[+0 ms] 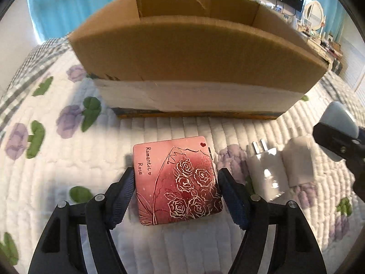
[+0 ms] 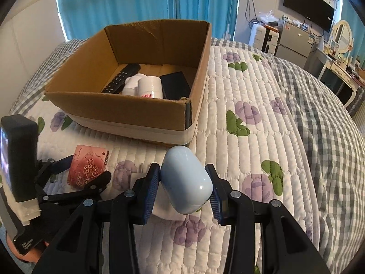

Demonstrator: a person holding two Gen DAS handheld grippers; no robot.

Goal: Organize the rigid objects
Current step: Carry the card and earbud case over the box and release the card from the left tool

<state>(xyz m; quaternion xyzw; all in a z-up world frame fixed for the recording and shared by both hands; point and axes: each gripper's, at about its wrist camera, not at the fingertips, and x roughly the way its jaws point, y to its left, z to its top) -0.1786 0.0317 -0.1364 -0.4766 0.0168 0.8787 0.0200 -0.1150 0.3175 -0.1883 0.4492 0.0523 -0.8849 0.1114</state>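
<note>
A pink square case [image 1: 176, 180] printed with roses lies flat on the quilt. My left gripper [image 1: 175, 178] straddles it, one finger at each side; it also shows in the right wrist view [image 2: 78, 171]. My right gripper [image 2: 183, 182] is shut on a pale blue oval case [image 2: 186, 180] held above the quilt; its end shows in the left wrist view [image 1: 337, 118]. A white plug adapter [image 1: 280, 166] lies right of the pink case. An open cardboard box [image 2: 127, 107] stands behind, holding a black remote [image 2: 121, 77], white bottles [image 2: 143, 85] and a black box [image 2: 175, 84].
The white quilt [image 2: 251, 137] with purple flowers covers a bed with a grey checked blanket [image 2: 319, 114]. A desk with a mirror [image 2: 342, 36], a television [image 2: 308, 6] and a small fridge [image 2: 294, 41] stand at the far right. Blue curtains [image 2: 136, 0] hang behind.
</note>
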